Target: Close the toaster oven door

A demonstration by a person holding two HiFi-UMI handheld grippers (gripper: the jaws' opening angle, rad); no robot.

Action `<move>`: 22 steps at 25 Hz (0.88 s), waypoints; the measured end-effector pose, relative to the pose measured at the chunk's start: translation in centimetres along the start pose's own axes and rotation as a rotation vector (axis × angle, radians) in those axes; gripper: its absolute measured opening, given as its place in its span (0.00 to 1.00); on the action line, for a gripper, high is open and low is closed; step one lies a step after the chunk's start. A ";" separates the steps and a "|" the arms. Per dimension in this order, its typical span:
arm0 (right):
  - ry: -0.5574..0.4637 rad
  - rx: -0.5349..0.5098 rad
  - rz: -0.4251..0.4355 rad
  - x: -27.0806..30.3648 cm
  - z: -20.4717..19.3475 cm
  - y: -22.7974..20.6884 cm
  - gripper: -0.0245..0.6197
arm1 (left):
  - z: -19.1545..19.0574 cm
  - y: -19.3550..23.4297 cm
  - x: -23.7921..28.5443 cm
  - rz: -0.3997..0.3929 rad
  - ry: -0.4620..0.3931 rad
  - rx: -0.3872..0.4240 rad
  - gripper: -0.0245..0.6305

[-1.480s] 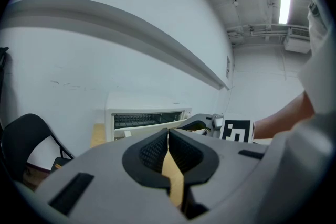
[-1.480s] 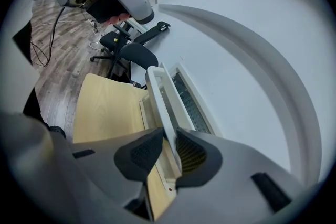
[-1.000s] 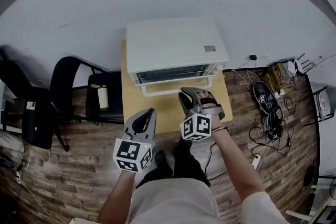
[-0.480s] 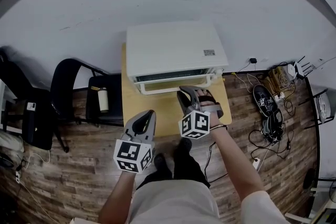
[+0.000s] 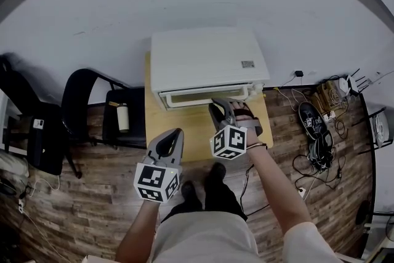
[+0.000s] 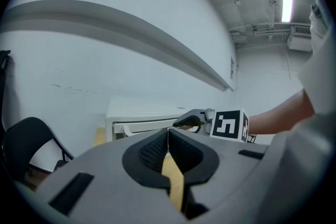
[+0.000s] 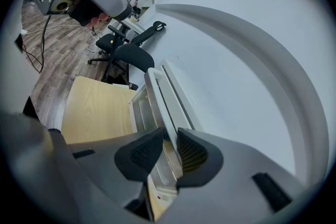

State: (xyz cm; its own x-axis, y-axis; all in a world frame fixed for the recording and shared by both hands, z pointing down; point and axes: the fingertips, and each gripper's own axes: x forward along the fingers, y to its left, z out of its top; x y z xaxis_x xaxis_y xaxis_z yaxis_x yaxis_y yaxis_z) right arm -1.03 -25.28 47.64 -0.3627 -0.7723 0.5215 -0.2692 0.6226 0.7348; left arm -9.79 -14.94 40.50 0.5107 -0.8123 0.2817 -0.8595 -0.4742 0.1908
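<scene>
A white toaster oven (image 5: 209,61) stands on a small wooden table (image 5: 181,126) against the wall. Its door is swung up almost against the front, with the white door handle (image 5: 206,97) along the front edge. My right gripper (image 5: 220,103) reaches to the handle's right part. In the right gripper view the door handle (image 7: 160,97) runs between the pads of the right gripper (image 7: 170,141), whose jaws are closing on it. My left gripper (image 5: 173,132) hangs shut and empty over the table's near edge. The left gripper (image 6: 168,136) faces the toaster oven (image 6: 142,113).
A black office chair (image 5: 83,95) and a black stool holding a bottle (image 5: 122,117) stand left of the table. Shoes and tangled cables (image 5: 314,123) lie on the wood floor to the right. The white wall rises right behind the oven.
The oven door has swung up from half open to nearly against the front. My right gripper moved toward the oven with the handle. The left gripper stayed put.
</scene>
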 end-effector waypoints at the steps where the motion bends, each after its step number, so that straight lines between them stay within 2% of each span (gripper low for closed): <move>1: 0.000 0.000 0.001 0.0 0.0 0.0 0.15 | 0.0 0.0 -0.1 0.001 0.000 0.000 0.05; 22: 0.001 0.018 -0.007 0.3 0.1 -0.5 0.15 | -0.3 -0.2 -0.5 0.007 0.003 -0.006 0.05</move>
State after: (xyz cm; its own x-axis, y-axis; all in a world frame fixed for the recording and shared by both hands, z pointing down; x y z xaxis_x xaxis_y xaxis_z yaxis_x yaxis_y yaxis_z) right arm -1.08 -25.88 47.38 -0.3599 -0.7768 0.5168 -0.2876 0.6193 0.7306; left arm -9.85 -14.38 40.57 0.5050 -0.8145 0.2856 -0.8627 -0.4666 0.1949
